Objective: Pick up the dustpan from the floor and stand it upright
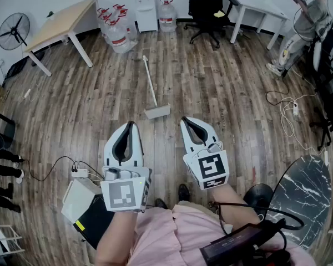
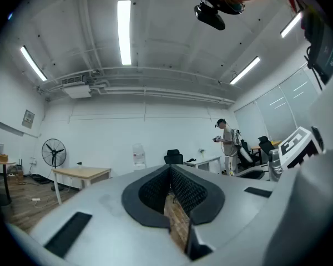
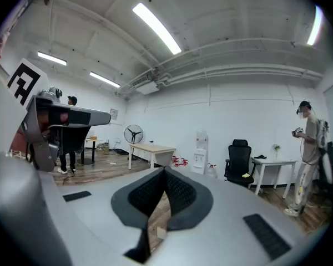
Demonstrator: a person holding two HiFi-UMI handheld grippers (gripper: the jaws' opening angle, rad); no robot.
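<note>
— out on the wood floor (image 1: 222, 93) ahead of me, the dustpan (image 1: 156, 112) lies down, grey pan end toward me. its long pale handle (image 1: 149, 79) runs away toward the water jugs (image 1: 117, 31).
— are you touching it?
— no. it sits beyond both sets of tips, apart from them, roughly in line with the gap between my two grippers.
— what about the left one?
— my left gripper (image 1: 130, 125) hangs above the planks, jaws pressed together at the tips with nothing pinched. its own view shows only a sliver of floor through the hollow behind the black pads (image 2: 155, 195).
— and the right?
— same story. my right gripper (image 1: 184, 119) has its jaws closed on each other, empty, pointing past the pan's right side.
— what else is around?
— a wooden table (image 1: 64, 24) at far left with a fan (image 1: 13, 31) beyond it. a white water dispenser (image 1: 145, 7) stands by the wall, then a black office chair (image 1: 206, 7) and a white desk (image 1: 255, 4). a person (image 1: 308, 18) stands at the far right, holding something i can't make out. a power strip (image 1: 294, 109) with white cables lies on the floor on that side. close by me, a white box (image 1: 79, 198) on my left and a round dark marbled table (image 1: 308, 190) on my right.
</note>
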